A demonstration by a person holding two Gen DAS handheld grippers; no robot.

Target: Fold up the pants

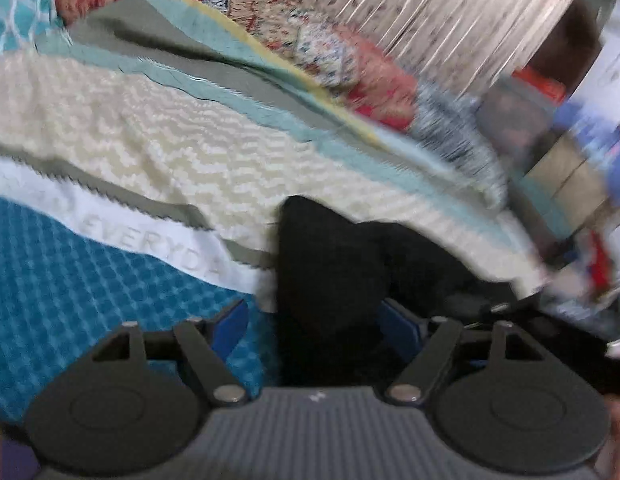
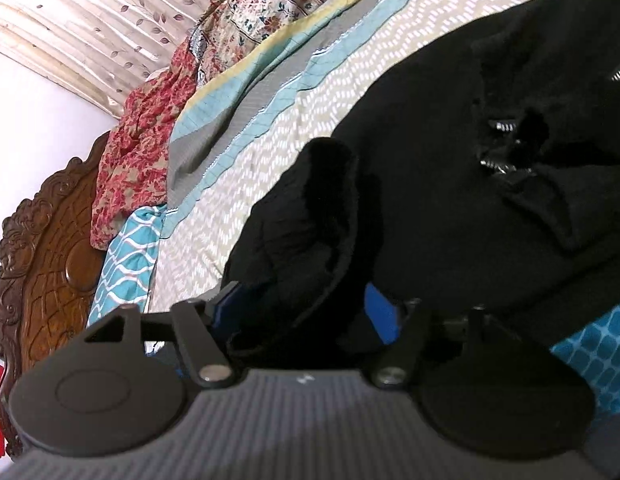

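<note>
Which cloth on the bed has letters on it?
The white band, between the blue checked cloth and the cream zigzag blanket. It reads "EVERYDA"; the others show only patterns, and the black pants are plain.

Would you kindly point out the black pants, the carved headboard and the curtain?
black pants (image 2: pixel 430 160): right wrist view, main spread.
carved headboard (image 2: pixel 49 260): right wrist view, panel.
curtain (image 2: pixel 89 20): right wrist view, pleats.

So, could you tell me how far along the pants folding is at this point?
Early, it seems. Done: both tools have a grip, the left tool and right tool each with black fabric of the pants between the fingers. In hand: the pants are bunched on the bed, not flat. Left: no neat fold shows yet, so spreading and folding appear still to come.
</note>
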